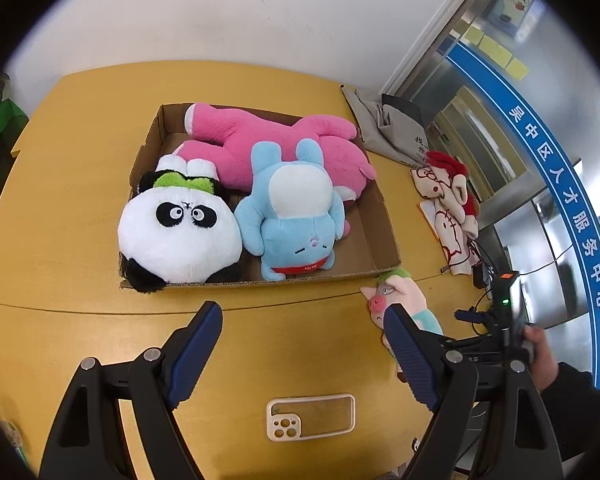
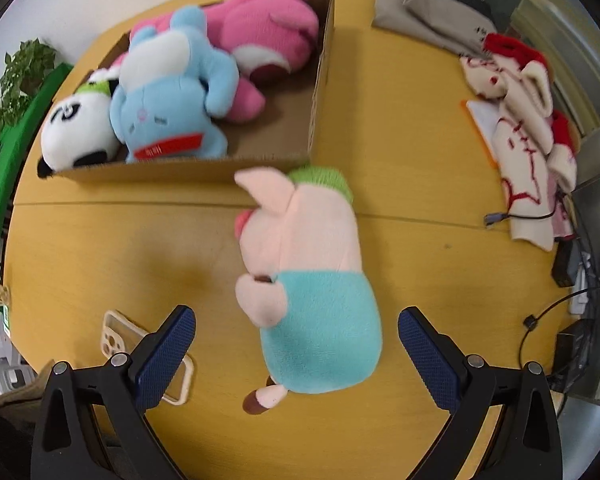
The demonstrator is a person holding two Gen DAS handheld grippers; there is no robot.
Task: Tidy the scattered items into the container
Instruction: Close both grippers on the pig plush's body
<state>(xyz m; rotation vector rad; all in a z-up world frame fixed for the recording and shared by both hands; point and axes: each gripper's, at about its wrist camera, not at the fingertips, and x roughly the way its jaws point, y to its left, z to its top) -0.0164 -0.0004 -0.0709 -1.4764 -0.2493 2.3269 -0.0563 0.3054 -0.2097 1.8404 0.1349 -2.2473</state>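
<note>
Ahead of the wide-open left gripper (image 1: 304,354), the cardboard box (image 1: 384,236) holds panda (image 1: 178,232), blue plush (image 1: 296,216) and pink plush (image 1: 260,140). The right gripper (image 2: 296,354), also spread wide, straddles the pig plush (image 2: 312,280) outside it.

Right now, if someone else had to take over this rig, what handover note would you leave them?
Left tongs: open, empty, hovering over the table near the phone case.
Right tongs: open, straddling the pig plush, not gripping.
Done: panda, blue plush and pink plush lie in the cardboard box.
Left: pig plush lies on the table outside the box's near corner; grasp it and box it.
</note>
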